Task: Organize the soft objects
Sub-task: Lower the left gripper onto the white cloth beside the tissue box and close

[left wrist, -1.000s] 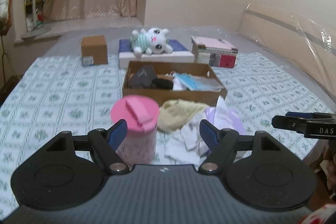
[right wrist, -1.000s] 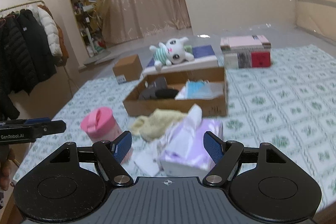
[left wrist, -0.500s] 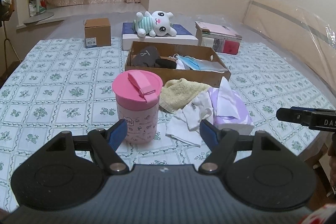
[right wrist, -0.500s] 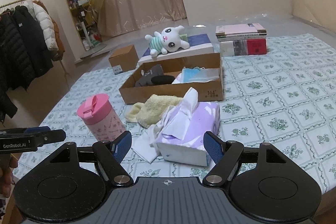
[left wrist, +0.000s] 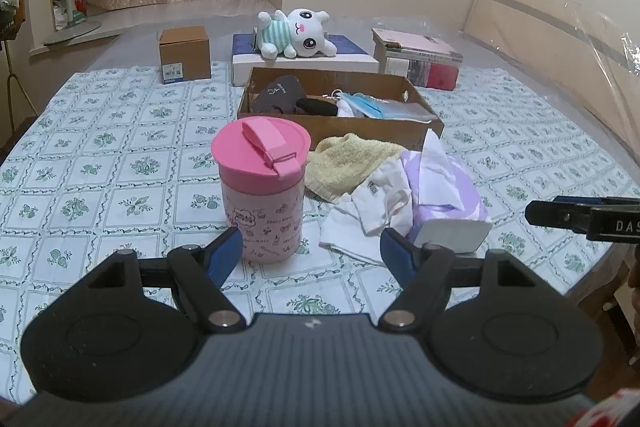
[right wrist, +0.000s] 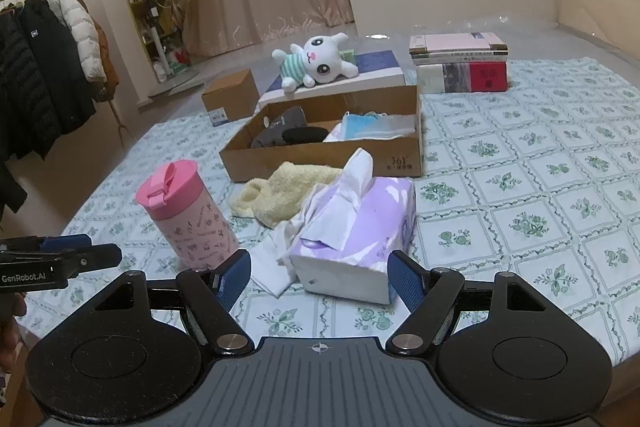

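Cardboard box [right wrist: 404, 163]: holds dark cloth and masks. Just before it lie yellow towel [right wrist: 280, 195] and white cloth [left wrist: 376, 203], unsorted. Left gripper [left wrist: 310, 251] and right gripper [right wrist: 320, 277]: fingers spread, empty. Step: approach. Next: a pinch on the towel.

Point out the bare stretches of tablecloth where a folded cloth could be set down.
Free: the tablecloth left of the pink cup, up to the small brown box; also right of the tissue box, below the books. Crowded: between cup, yellow towel, white cloth and cardboard tray.
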`<state>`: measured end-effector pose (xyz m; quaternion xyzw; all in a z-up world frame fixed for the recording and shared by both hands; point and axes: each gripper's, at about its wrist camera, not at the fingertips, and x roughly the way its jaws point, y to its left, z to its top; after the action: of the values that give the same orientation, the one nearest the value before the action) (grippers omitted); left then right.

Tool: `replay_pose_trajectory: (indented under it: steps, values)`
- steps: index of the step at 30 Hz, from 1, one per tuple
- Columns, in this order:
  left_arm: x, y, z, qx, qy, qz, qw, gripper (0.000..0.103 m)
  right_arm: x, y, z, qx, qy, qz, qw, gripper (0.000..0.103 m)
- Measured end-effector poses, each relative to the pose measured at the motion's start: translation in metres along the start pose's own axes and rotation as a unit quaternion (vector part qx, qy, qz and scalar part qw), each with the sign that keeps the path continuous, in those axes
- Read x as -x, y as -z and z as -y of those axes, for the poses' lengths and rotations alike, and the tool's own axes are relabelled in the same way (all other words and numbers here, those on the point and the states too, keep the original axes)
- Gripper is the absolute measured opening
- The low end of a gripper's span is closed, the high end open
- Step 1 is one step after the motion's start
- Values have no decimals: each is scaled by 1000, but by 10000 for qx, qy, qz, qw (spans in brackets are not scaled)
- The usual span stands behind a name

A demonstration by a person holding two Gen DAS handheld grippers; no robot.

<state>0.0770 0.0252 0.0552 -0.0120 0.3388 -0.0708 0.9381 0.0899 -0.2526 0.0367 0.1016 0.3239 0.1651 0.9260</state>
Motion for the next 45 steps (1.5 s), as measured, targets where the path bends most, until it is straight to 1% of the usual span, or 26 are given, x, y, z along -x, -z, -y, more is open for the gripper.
replay_pose_trajectory:
  steps: [6,12,17,22,27,29,31,33,35,41,43,45]
  values:
    - [-11,6,2,-143,-41,-57,9999,73,-11,3,-1,123,56,-70,9999,75]
    - [-27,13,-2,-238,-98,-180,9995,73,-25,3,-3,516,89,-135,9985,75]
    - [-42,18,-5,-211,-81,-289,9993,73,-40,1,-4,727,69,-179,9972,75]
    - [-58,20,-1,-188,58,-331,9993,73,-52,-1,-3,827,141,-157,9963,75]
    - [-76,21,12,-306,210,-319,9988,72,-62,-1,0,905,207,-234,9954,75]
    - [-85,21,17,-317,352,-291,9985,72,-65,0,3,914,224,-269,9952,75]
    - [-96,22,23,-368,486,-297,9977,69,-69,0,7,881,223,-300,9954,75]
    - [-107,22,31,-532,531,-311,9967,62,-71,0,12,838,231,-309,9957,75]
    - [-118,21,38,-702,577,-302,9954,59,-73,-1,17,803,253,-307,9960,75]
    - [-147,15,54,-1201,790,-258,9893,59,-79,-3,35,681,324,-325,9966,75]
    - [-155,14,59,-1395,868,-259,9861,59,-81,-3,41,655,350,-332,9967,75]
    - [-163,14,65,-1705,889,-263,9810,59,-81,-3,46,613,370,-332,9969,75]
